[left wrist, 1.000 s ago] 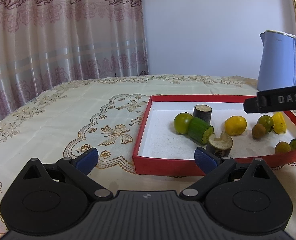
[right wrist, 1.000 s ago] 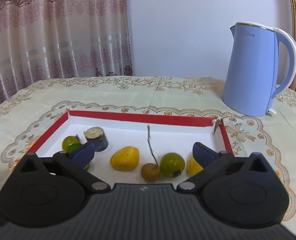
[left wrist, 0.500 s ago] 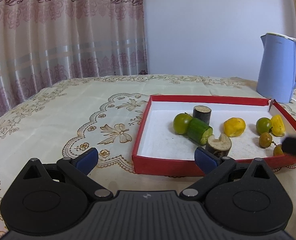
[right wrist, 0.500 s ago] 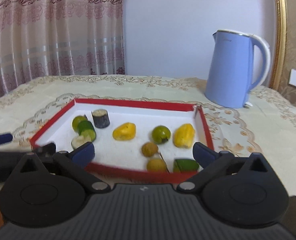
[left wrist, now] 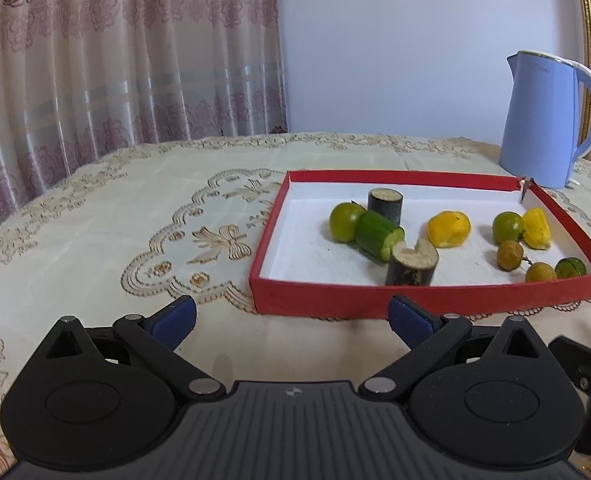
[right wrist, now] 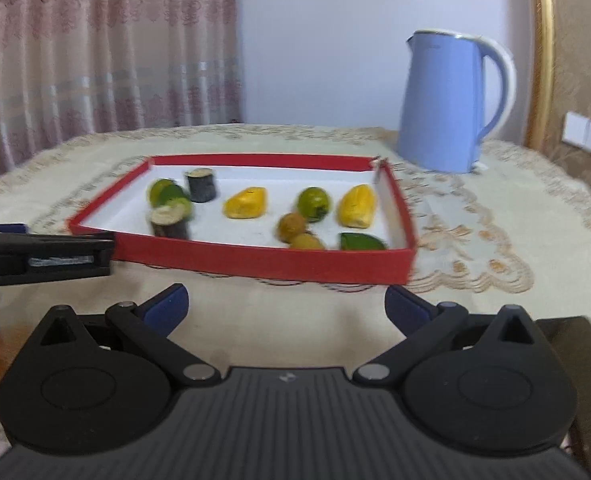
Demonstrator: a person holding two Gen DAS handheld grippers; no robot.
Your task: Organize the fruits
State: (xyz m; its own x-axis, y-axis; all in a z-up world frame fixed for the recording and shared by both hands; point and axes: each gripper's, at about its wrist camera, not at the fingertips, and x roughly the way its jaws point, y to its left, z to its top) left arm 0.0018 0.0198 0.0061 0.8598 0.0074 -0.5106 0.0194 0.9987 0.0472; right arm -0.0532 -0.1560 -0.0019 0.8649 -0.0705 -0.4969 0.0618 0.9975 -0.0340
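A shallow red tray (left wrist: pixel 319 292) with a white floor lies on the tablecloth and also shows in the right wrist view (right wrist: pixel 263 258). It holds several fruits: a green lime (left wrist: pixel 345 222), a cucumber piece (left wrist: pixel 379 236), two dark cane stubs (left wrist: pixel 411 264), yellow pieces (left wrist: pixel 449 229), small brown fruits (left wrist: pixel 509 255). My left gripper (left wrist: pixel 291 318) is open and empty, just in front of the tray's near wall. My right gripper (right wrist: pixel 285 306) is open and empty, further back from the tray. The left gripper's finger (right wrist: pixel 43 254) shows at the left of the right wrist view.
A light blue electric kettle (left wrist: pixel 547 120) stands behind the tray's far right corner, also in the right wrist view (right wrist: pixel 447 102). A pink curtain (left wrist: pixel 115 60) hangs behind the table's far edge. Embroidered tablecloth (left wrist: pixel 115 220) stretches left of the tray.
My right gripper has pulled back out of the tray toward the table's near side, empty. My left gripper has stayed nearly still. The fruits have not moved.
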